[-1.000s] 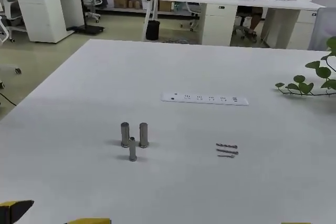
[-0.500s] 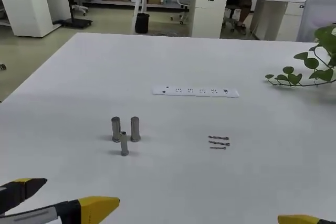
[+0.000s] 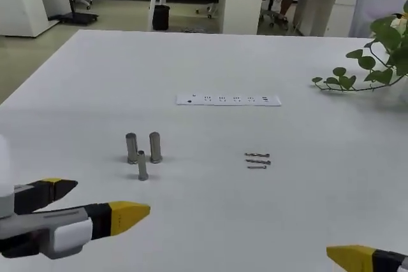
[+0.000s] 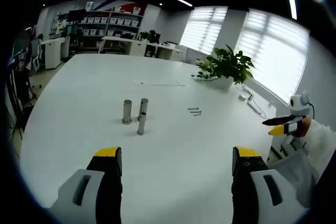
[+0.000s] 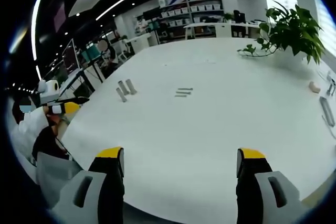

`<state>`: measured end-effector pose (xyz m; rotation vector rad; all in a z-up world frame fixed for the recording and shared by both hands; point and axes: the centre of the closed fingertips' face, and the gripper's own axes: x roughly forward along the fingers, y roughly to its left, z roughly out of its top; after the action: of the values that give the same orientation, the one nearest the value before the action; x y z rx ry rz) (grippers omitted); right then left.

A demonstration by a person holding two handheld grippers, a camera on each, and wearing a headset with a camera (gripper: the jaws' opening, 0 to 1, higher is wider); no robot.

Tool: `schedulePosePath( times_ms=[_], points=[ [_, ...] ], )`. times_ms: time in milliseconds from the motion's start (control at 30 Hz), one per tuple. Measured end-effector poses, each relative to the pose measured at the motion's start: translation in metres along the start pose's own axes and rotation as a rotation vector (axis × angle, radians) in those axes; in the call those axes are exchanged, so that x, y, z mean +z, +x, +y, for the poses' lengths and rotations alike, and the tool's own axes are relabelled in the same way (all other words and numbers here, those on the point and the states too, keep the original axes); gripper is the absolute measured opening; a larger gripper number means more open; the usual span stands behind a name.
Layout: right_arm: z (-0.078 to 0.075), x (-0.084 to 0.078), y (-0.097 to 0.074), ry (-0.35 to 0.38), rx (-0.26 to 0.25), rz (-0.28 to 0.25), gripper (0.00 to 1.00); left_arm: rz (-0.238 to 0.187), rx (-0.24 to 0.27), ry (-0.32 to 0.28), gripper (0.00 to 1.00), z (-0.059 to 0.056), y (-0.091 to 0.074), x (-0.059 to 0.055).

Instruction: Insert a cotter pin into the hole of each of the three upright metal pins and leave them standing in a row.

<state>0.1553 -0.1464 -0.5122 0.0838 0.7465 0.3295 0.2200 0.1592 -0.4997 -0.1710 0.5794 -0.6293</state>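
Three upright metal pins [image 3: 142, 151] stand bunched on the white table [image 3: 210, 81], two behind and a shorter one in front; they show as pins [image 4: 135, 114] in the left gripper view and pins [image 5: 125, 89] in the right gripper view. Three cotter pins [image 3: 257, 160] lie side by side to their right, also cotter pins [image 4: 195, 112] and cotter pins [image 5: 182, 93]. My left gripper [image 3: 102, 200] hovers open near the table's front left, nothing between its yellow-tipped fingers. My right gripper [image 5: 178, 158] is open and empty; one yellow tip [image 3: 350, 257] shows at the front right.
A white power strip [image 3: 227, 100] lies flat behind the pins. A trailing green plant [image 3: 370, 62] reaches in from the far right edge. Desks, chairs and shelves stand beyond the table's far edge.
The head camera has tilted down and shifted. My left gripper has risen into the lower left of the head view, and a right gripper tip has come in at the lower right. The pins stay put.
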Motion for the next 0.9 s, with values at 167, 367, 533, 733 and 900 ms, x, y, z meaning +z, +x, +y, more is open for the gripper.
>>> schedulePosePath(
  times_ms=[167, 367, 533, 733, 900],
  points=[
    [-0.002, -0.001, 0.001, 0.002, -0.005, 0.005, 0.87, 0.019, -0.006, 0.05, 0.82, 0.005, 0.011, 0.002],
    [-0.005, -0.001, 0.004, 0.005, -0.008, 0.016, 0.87, 0.035, -0.012, 0.088, 0.76, 0.012, 0.022, 0.005],
    [-0.004, -0.001, 0.007, 0.003, -0.005, 0.022, 0.86, 0.031, -0.01, 0.116, 0.71, 0.02, 0.032, 0.01],
    [-0.004, -0.003, 0.012, 0.003, -0.003, 0.038, 0.86, 0.029, -0.018, 0.144, 0.61, 0.027, 0.046, 0.018],
    [-0.004, -0.003, 0.015, 0.009, -0.001, 0.043, 0.86, 0.027, -0.013, 0.153, 0.53, 0.035, 0.059, 0.025]
  ],
)
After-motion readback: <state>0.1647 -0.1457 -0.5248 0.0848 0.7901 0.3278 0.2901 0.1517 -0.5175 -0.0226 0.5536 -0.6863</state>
